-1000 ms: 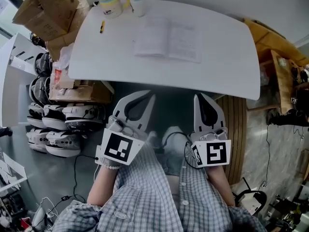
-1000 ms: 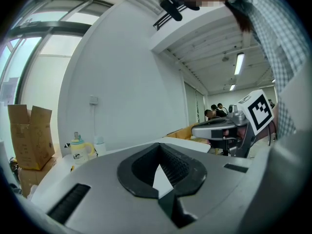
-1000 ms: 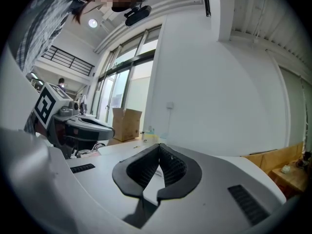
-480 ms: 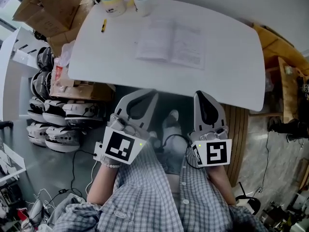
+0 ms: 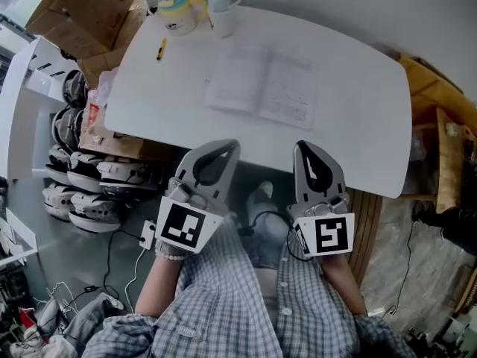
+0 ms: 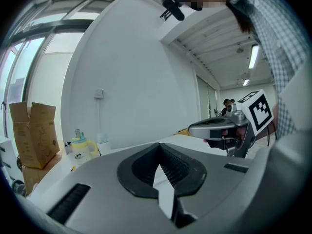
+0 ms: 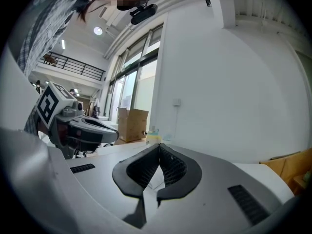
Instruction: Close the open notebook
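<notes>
While notebook lies open, left gripper closed

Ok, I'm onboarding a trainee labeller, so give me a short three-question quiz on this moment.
1. True or false: the notebook lies open on the table.
2. Fill in: beside the yellow mug stands a white ____.
3. The left gripper and right gripper hold: A) the notebook B) the yellow mug C) nothing.
Key: 1 true; 2 cup; 3 C.
</notes>
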Demonstrator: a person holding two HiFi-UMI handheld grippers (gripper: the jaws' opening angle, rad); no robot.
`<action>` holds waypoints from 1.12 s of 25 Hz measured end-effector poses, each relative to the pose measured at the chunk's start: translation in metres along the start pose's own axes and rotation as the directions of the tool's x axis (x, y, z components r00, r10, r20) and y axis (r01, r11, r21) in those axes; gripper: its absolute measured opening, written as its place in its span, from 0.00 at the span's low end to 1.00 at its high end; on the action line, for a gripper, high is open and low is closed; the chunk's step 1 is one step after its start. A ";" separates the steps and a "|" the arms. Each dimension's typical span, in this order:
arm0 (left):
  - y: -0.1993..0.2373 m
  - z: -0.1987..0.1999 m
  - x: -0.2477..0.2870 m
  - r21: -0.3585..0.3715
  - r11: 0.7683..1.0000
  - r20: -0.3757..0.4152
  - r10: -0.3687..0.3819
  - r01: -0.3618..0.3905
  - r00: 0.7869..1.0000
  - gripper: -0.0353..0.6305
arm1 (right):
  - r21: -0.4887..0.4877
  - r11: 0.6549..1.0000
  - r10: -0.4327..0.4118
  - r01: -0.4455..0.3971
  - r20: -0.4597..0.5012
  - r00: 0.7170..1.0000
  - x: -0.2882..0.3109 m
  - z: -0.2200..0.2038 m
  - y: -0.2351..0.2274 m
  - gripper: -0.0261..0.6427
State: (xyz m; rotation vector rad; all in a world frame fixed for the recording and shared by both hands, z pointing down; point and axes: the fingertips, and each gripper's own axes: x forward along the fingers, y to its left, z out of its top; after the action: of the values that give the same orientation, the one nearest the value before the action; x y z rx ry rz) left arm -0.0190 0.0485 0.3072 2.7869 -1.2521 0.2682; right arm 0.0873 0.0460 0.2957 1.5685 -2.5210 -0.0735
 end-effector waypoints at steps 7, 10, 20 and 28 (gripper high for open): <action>0.008 0.010 0.037 -0.023 0.998 0.004 0.056 -0.056 0.998 0.06 | -0.001 0.999 0.035 -0.035 0.009 0.999 0.019 0.001 -0.038 0.07; 0.009 0.012 0.052 -0.054 0.996 0.003 0.078 -0.077 0.997 0.06 | 0.007 0.999 0.047 -0.047 -0.008 0.999 0.025 -0.003 -0.052 0.07; 0.012 0.012 0.081 -0.082 0.993 -0.011 0.088 -0.089 0.996 0.06 | 0.018 0.999 0.037 -0.036 -0.028 0.999 0.035 -0.018 -0.081 0.07; 0.040 0.016 0.093 -0.062 0.996 -0.007 0.066 -0.066 0.998 0.06 | 0.016 1.000 0.001 -0.001 -0.030 1.000 0.056 -0.016 -0.082 0.07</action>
State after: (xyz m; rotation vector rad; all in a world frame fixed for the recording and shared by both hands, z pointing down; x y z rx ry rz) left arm 0.0139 -0.0485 0.3090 2.6949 -1.3291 0.2349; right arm 0.1384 -0.0403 0.3070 1.5624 -2.5054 -0.0302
